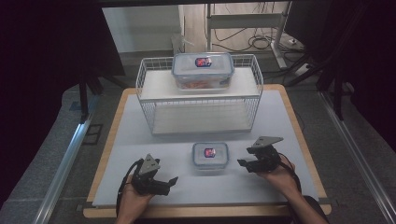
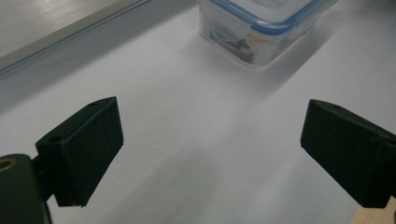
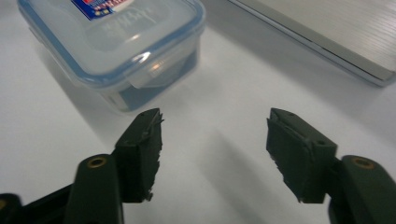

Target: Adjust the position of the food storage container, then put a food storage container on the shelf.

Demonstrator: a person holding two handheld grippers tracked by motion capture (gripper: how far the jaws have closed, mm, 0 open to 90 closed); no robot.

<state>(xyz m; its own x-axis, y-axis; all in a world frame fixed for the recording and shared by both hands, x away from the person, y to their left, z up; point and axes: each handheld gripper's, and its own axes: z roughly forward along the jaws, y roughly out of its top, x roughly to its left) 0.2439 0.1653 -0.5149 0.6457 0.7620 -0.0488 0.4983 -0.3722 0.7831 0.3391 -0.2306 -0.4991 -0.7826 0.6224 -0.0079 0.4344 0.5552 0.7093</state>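
A small clear container [image 1: 210, 155] with a blue-rimmed lid and a red and blue label sits on the white mat near the front middle. My left gripper [image 1: 173, 180] rests at the front left, pointing right toward the container, well short of it. In the left gripper view the left gripper [image 2: 210, 135] stands open with bare mat between its pads, and the container [image 2: 261, 28] lies farther ahead. My right gripper [image 1: 242, 163] is just right of the container. The right gripper [image 3: 215, 140] is open with nothing between its pads, close to a corner of the container [image 3: 112, 42].
A white wire rack [image 1: 201, 100] stands at the back of the mat [image 1: 140, 140], with a larger lidded container [image 1: 202, 70] on its top shelf. The wooden table edge [image 1: 205, 211] runs along the front. A metal rail [image 3: 327, 32] lies beyond the right gripper.
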